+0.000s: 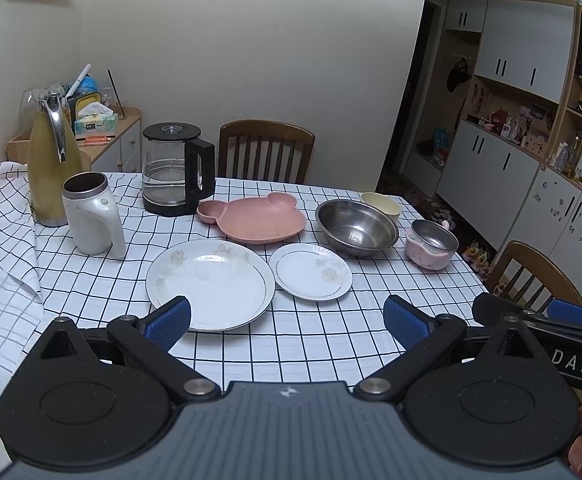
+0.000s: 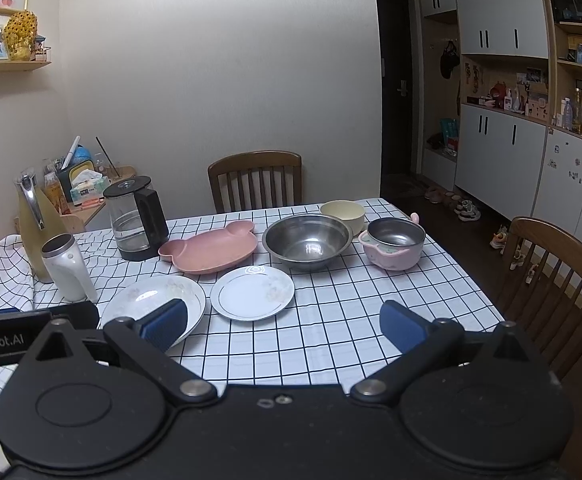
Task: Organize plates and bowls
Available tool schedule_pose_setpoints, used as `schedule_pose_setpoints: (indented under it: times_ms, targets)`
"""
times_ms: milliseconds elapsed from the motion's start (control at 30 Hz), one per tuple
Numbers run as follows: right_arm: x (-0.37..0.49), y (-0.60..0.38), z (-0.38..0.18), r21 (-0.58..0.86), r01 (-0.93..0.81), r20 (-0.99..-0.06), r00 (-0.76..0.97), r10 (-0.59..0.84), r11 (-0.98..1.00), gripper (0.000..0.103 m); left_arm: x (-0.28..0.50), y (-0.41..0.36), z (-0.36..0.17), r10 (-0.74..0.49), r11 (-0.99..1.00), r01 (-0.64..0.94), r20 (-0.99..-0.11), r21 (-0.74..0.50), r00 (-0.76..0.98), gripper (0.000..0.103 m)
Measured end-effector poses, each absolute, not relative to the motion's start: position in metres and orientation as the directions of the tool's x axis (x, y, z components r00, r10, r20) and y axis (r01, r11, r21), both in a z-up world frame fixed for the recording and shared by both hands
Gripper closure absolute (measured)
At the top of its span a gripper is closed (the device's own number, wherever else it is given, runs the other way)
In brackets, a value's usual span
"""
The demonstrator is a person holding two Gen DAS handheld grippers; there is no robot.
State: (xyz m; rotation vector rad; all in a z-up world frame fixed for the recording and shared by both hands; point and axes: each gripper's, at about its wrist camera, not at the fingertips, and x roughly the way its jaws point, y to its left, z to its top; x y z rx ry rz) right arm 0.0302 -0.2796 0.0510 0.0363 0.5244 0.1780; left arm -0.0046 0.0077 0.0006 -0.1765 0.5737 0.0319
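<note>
On the checked tablecloth lie a large white plate (image 1: 211, 282) (image 2: 147, 300), a small white plate (image 1: 310, 272) (image 2: 252, 292), a pink bear-shaped plate (image 1: 251, 220) (image 2: 211, 250), a steel bowl (image 1: 357, 228) (image 2: 307, 240), a cream bowl (image 1: 383, 203) (image 2: 343, 214) behind it, and a pink steel-lined bowl (image 1: 431, 242) (image 2: 395, 242). My left gripper (image 1: 287, 322) hovers open near the front edge, its left pad over the large plate's rim. My right gripper (image 2: 283, 326) hangs open beside it, holding nothing.
A glass kettle (image 1: 175, 168) (image 2: 137, 218), a white mug (image 1: 91, 216) (image 2: 69, 266) and a yellow thermos (image 1: 51, 168) (image 2: 35, 224) stand at the table's left. Wooden chairs sit at the far side (image 1: 265, 150) (image 2: 255, 180) and the right (image 2: 555, 280).
</note>
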Motion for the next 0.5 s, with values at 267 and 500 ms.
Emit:
schedule_pose_setpoints:
  times_ms: [267,500]
  targets:
    - [0.0309,-0.2797,0.0514,0.081,-0.160,-0.493,0.851,0.179,0.984,0.000,-0.0037,0.0072,0.0042,-0.016,0.985,-0.078,-0.541,-0.151,0.841,0.000]
    - [0.0311,-0.2806,0.0528,0.079,-0.158,-0.492,0.852,0.176,0.984,0.000,-0.0034,0.0066,0.0054,-0.018,0.986,-0.075,-0.539,-0.151,0.842,0.000]
